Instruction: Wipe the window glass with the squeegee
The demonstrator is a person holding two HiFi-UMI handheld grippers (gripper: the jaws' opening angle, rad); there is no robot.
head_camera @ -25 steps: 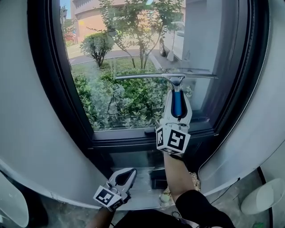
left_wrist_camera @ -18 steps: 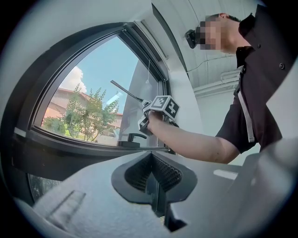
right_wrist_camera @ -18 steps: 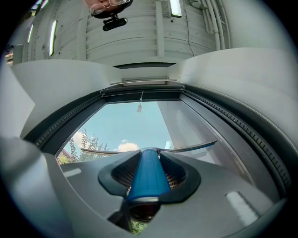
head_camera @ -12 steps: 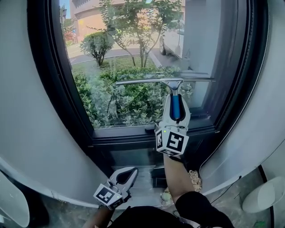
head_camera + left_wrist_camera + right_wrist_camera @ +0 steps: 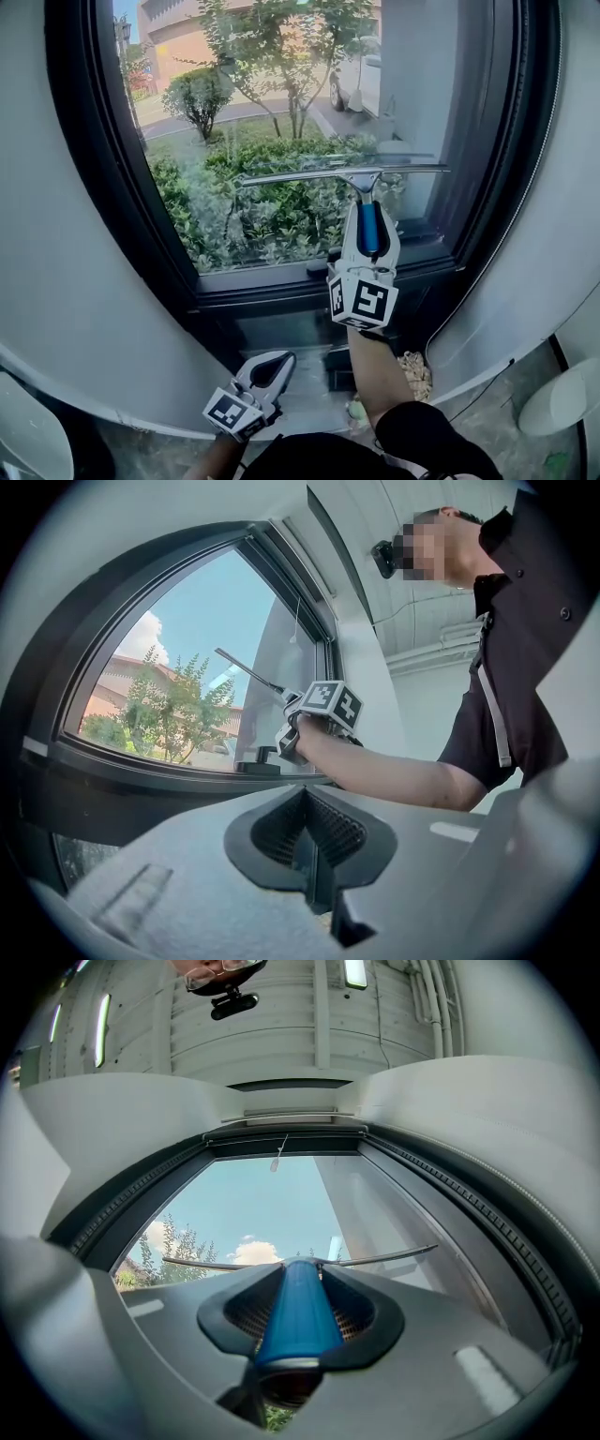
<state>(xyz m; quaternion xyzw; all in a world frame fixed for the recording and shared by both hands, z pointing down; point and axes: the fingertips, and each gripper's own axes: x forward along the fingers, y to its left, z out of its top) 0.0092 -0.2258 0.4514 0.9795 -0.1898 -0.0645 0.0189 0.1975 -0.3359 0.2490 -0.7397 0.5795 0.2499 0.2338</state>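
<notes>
Pinched the squeegee by its blue handle in the jaws of the right gripper, blade lying across the window glass at mid-frame. Held the left gripper low at lower left, jaws pressed together, empty.

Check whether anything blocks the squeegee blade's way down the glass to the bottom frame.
Nothing visible does. The right gripper is shut on the squeegee, whose blade spans the window glass; the pane below it is bare down to the bottom frame. The left gripper hangs low, shut, away from the glass.
</notes>
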